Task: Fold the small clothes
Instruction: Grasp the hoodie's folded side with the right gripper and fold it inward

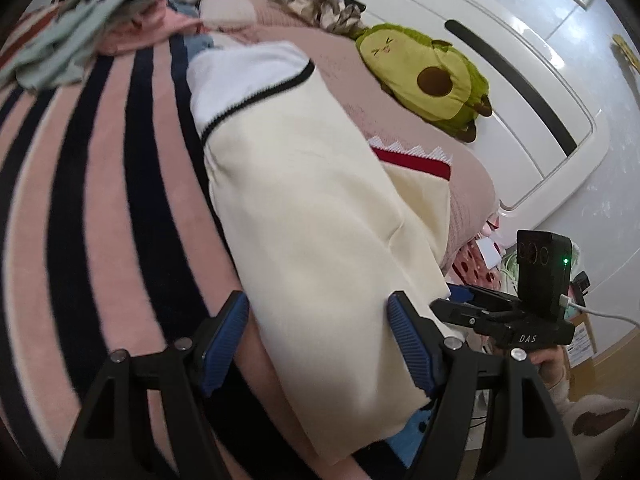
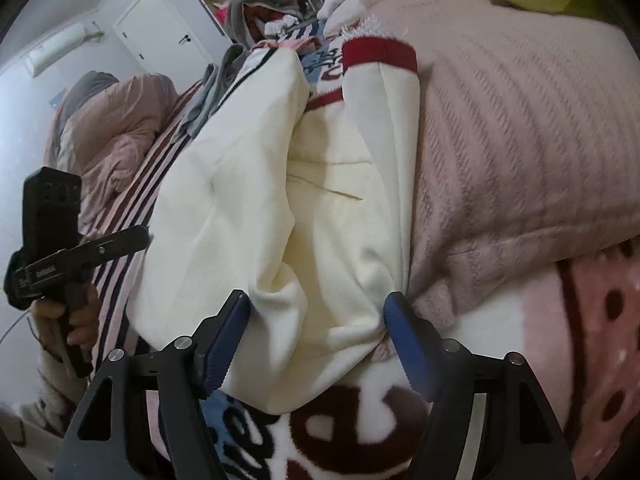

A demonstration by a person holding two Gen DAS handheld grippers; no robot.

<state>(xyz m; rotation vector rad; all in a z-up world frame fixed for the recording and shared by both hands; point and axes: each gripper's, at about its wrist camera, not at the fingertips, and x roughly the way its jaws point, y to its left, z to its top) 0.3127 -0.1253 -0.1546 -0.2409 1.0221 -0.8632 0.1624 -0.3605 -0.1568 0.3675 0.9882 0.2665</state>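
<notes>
A cream knitted garment (image 1: 316, 216) with a dark neckline trim and red cuffs lies on the bed, partly folded lengthwise. It also shows in the right wrist view (image 2: 248, 208). My left gripper (image 1: 318, 320) is open, its blue pads either side of the garment's near edge. My right gripper (image 2: 316, 320) is open over the garment's other near edge, blue pads apart, cloth between them but not pinched. The right gripper (image 1: 520, 312) shows in the left wrist view, and the left gripper (image 2: 60, 256) shows in the right wrist view.
A pink and dark striped blanket (image 1: 100, 200) covers the bed. A pink quilt (image 2: 520, 140) lies beside the garment. An avocado plush (image 1: 428, 76) sits near the white headboard (image 1: 500, 40). A pile of clothes (image 1: 80, 32) lies at the far end.
</notes>
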